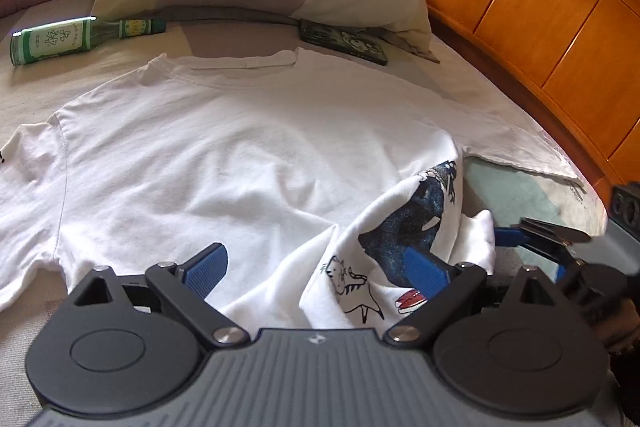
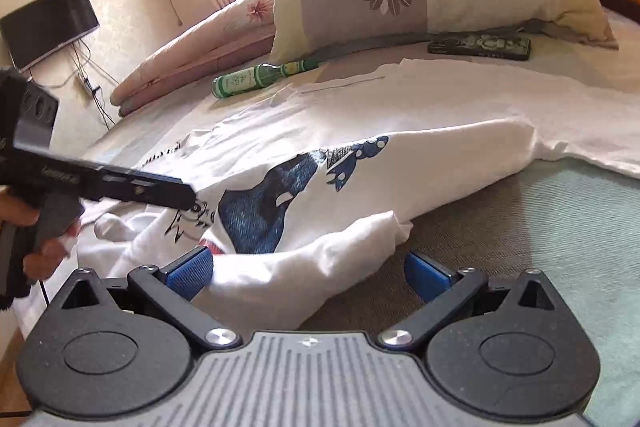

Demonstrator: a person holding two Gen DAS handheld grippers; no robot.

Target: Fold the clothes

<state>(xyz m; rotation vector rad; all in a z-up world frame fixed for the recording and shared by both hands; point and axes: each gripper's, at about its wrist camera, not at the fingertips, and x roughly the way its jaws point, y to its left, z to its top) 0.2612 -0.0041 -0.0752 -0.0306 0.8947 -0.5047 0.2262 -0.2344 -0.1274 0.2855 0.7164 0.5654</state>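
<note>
Both claws, left claw [image 1: 316,267] and right claw [image 2: 308,269], are being held wide open and empty, with the T-shirt's [image 1: 224,155] turned-over hem corner [image 2: 304,251] lying at twelve o'clock of the right.

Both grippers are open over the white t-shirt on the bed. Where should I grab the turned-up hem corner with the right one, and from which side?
Judging by the right wrist view, take the white t-shirt at the bunched hem corner lying between the open right gripper fingers. Come straight forward and low along the bed sheet: the cloth stands up in a thick fold there, easier to pinch than the flat body.
</note>
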